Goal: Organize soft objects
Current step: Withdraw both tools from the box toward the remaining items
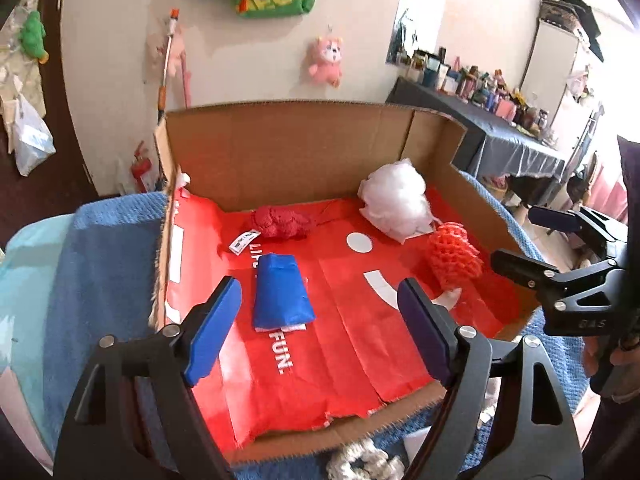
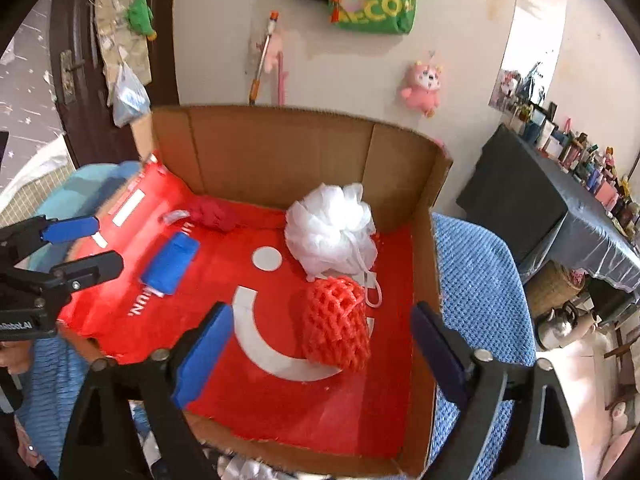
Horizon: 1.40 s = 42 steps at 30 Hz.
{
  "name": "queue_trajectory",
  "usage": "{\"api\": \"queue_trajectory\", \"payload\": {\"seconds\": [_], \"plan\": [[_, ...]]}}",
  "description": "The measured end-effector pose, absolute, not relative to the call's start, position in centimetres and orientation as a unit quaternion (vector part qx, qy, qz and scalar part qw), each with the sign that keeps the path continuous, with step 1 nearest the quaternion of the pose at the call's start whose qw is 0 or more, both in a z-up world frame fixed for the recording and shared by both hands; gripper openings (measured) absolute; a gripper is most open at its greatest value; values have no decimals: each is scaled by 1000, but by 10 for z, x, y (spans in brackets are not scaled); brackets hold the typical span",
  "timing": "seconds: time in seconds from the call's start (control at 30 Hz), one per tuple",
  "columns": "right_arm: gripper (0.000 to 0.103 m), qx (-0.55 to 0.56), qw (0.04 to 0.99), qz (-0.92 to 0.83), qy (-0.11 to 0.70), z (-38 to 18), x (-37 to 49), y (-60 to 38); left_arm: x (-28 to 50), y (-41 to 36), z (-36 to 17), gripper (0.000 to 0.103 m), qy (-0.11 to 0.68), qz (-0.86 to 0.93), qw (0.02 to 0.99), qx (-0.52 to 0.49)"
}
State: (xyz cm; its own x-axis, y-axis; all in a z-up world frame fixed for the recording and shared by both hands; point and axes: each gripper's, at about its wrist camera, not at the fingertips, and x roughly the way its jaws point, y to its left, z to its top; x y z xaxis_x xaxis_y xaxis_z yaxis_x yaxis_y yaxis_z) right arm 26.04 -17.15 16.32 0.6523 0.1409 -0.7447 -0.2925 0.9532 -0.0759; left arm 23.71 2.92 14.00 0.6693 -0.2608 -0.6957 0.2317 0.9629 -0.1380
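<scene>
Orange foam netting (image 2: 335, 322): light, springy, probably crush-prone; pinch its midsection. Left tongs (image 1: 316, 328) and right tongs (image 2: 320, 360) gape, empty.

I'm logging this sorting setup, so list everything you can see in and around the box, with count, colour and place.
cardboard box: one, brown, on the blue towel, lined with red paper
bath pouf: one, white, back right of box
foam net: one, orange-red, in front of the pouf
blue pouch: one, blue, left of centre in box
red knit item: one, red, back of box
towel: one, blue, under box
pink plush: one, pink, hanging on wall
green bag: one, green, on wall above
left gripper: one, black, blue fingers, open above pouch
right gripper: one, black, blue fingers, open near net
</scene>
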Motion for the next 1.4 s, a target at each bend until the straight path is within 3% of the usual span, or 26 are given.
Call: {"api": "queue_trajectory", "payload": {"seconds": [0.1, 0.37, 0.8, 1.4], "plan": [[98, -87, 913, 126, 377, 174, 241, -176, 218, 28, 148, 81, 369, -136, 919, -23], [103, -56, 938, 126, 317, 197, 184, -192, 158, 17, 169, 97, 294, -127, 947, -13], [103, -37, 962, 110, 249, 183, 98, -199, 83, 12, 158, 100, 216, -75, 973, -13], [103, -3, 974, 64, 216, 131, 42, -209, 30, 2, 111, 100, 212, -53, 976, 0]]}}
